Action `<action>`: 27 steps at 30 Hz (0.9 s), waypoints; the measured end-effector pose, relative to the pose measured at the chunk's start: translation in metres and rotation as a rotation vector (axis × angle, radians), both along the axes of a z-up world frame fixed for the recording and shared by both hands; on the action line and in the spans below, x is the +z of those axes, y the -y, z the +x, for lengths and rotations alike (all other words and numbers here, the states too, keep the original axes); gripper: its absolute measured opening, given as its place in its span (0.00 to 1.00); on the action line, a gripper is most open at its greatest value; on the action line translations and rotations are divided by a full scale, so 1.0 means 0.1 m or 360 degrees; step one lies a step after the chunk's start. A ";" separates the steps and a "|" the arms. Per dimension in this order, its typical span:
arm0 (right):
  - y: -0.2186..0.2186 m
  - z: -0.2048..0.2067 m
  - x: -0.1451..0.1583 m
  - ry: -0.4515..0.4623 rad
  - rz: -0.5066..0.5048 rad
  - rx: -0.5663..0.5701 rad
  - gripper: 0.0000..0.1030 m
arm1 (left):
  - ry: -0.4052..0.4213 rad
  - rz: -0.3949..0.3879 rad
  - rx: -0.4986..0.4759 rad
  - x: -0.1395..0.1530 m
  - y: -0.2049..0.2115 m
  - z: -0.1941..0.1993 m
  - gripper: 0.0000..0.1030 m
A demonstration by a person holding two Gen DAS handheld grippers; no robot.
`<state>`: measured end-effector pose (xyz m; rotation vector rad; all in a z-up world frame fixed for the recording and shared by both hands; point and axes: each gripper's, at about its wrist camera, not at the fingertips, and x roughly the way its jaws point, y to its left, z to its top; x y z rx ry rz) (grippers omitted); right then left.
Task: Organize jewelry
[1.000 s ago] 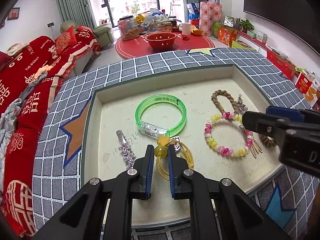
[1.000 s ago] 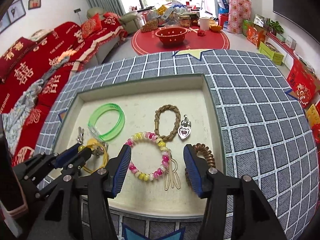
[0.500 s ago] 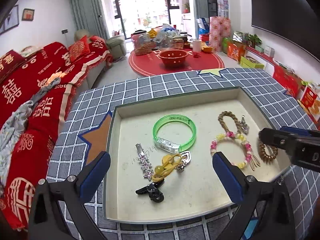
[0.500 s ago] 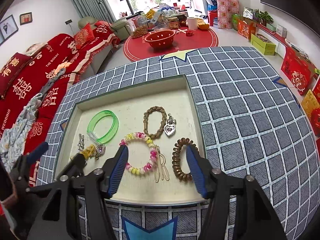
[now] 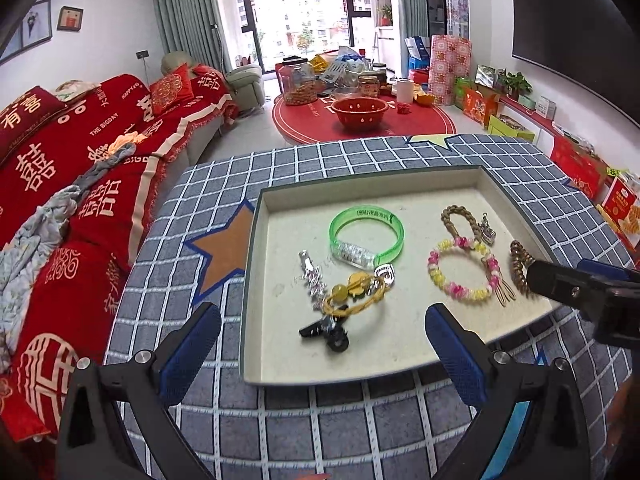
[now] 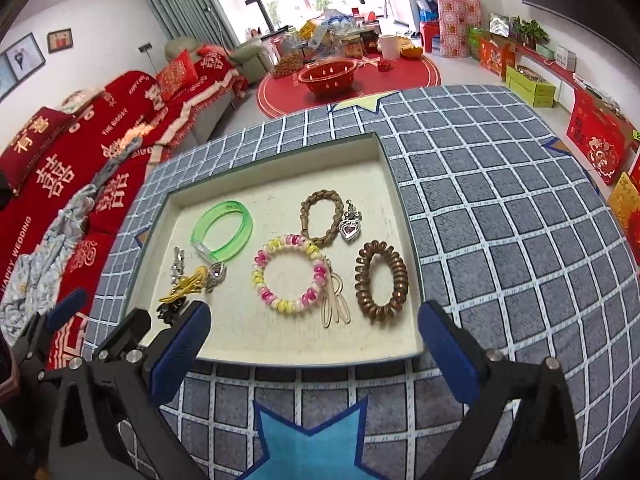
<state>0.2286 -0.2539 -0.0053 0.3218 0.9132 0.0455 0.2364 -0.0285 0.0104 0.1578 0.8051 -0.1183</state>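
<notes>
Above the near rim of the tray, the left gripper hangs with jaws spread wide, grasping nothing; the right gripper is likewise released; just beyond, a yellow beaded cord lies inside the tray on its left; the green bangle sits farther back; the pink-and-yellow bead bracelet and brown coil tie lie to the right.

Daylit window with grey curtains; red sofa at left, round red rug on pale floor.
</notes>
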 end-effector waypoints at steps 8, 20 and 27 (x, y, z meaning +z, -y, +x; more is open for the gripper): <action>-0.11 -0.37 0.00 0.0055 -0.0026 -0.0011 1.00 | -0.0006 -0.0018 0.0029 -0.08 -0.13 -0.38 1.00; -0.19 -0.91 -0.11 0.0078 -0.0144 -0.0051 1.00 | 0.0026 -0.0035 0.0119 -0.22 -0.29 -0.92 1.00; -0.25 -1.12 -0.18 0.0117 -0.0269 -0.0073 1.00 | 0.0051 -0.0038 0.0143 -0.23 -0.33 -1.06 1.00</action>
